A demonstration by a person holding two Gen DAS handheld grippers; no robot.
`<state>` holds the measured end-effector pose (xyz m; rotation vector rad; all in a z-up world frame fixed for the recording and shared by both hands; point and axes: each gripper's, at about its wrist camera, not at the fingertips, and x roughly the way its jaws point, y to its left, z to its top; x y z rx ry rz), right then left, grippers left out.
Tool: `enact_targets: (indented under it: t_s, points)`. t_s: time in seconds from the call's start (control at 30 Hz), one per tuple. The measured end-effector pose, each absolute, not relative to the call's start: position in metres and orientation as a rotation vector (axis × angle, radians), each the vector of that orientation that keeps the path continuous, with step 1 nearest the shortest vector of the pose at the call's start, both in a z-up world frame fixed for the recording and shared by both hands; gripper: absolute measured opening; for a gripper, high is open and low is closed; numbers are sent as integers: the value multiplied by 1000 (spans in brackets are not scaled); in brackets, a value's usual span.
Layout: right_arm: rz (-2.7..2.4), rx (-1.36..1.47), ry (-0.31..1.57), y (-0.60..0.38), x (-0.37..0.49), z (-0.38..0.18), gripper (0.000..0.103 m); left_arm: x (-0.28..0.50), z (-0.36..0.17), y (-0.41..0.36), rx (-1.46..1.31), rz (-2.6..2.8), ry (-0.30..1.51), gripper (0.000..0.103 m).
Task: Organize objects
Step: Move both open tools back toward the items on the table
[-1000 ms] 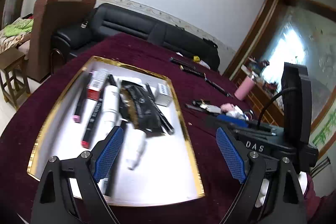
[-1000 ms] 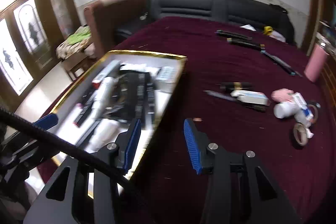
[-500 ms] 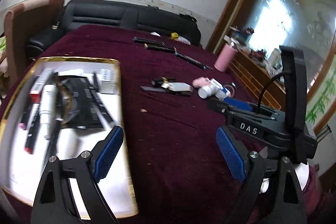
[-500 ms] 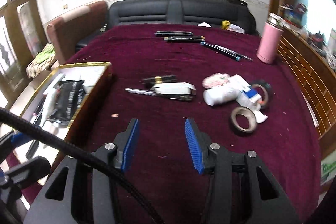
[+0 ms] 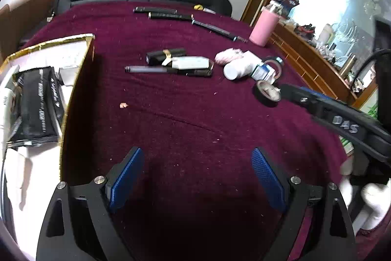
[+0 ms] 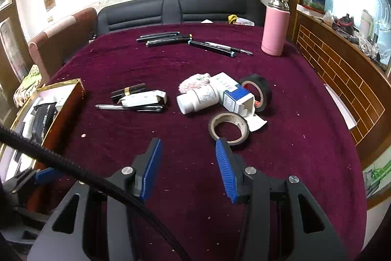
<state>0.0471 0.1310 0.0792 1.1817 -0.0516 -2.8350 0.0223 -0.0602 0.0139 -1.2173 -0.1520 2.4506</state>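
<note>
On the maroon tablecloth (image 6: 281, 163), lay scattered: a white bottle (image 6: 198, 99) on its side, touching a blue-and-white carton (image 6: 235, 97) with its flap open; a black tape roll (image 6: 259, 91) standing on edge just behind the carton; a brown-cored tape roll (image 6: 228, 127) lying flat, nearest the right gripper. Left of these, grouped: a white box (image 6: 144, 99), a black tube with a gold band (image 6: 128, 90), a clear-barrelled pen (image 6: 129, 108). Farther back, arranged in a loose row: several dark pens (image 6: 166, 39). Beside them, stood upright: a pink flask (image 6: 275, 27) with a metal cap.

At the left edge, seen: a gold-rimmed tray (image 5: 73, 80) holding a black sachet (image 5: 36, 102) with white lettering, too blurred to read.

Left gripper (image 5: 196, 179): jaws spread wide, nothing between the blue pads, poised over bare cloth. Right gripper (image 6: 188, 169): jaws parted moderately, nothing gripped, right fingertip overlapping the flat roll's near rim in view; contact could not be confirmed. Read on the right gripper's body in the left wrist view: "DAS".
</note>
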Motion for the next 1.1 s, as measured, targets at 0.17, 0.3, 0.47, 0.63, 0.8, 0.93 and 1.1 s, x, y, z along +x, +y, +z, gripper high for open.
enact_targets:
  t_s: [0.17, 0.3, 0.47, 0.63, 0.8, 0.93, 1.1]
  points:
    - [-2836, 1195, -63, 139, 45, 76, 44, 17, -2, -58, -1287, 2433, -161, 88]
    - [-2837, 1209, -73, 143, 43, 73, 44, 19, -3, -56, -1286, 2426, -146, 95]
    - [-2834, 1217, -79, 145, 39, 71, 44, 18, -4, -46, -1307, 2424, -67, 101]
    - [-2831, 1216, -64, 144, 33, 72, 44, 18, -7, -35, -1336, 2448, 44, 101]
    - [-2869, 1142, -166, 168, -1, 90, 44, 20, -11, -20, -1369, 2463, 221, 100]
    - [-2923, 1063, -373, 207, -22, 86, 45, 9, 6, -27, -1327, 2406, 96, 97]
    - [-2902, 1150, -524, 232, -31, 60, 47, -42, 43, -22, -1176, 2510, 215, 97]
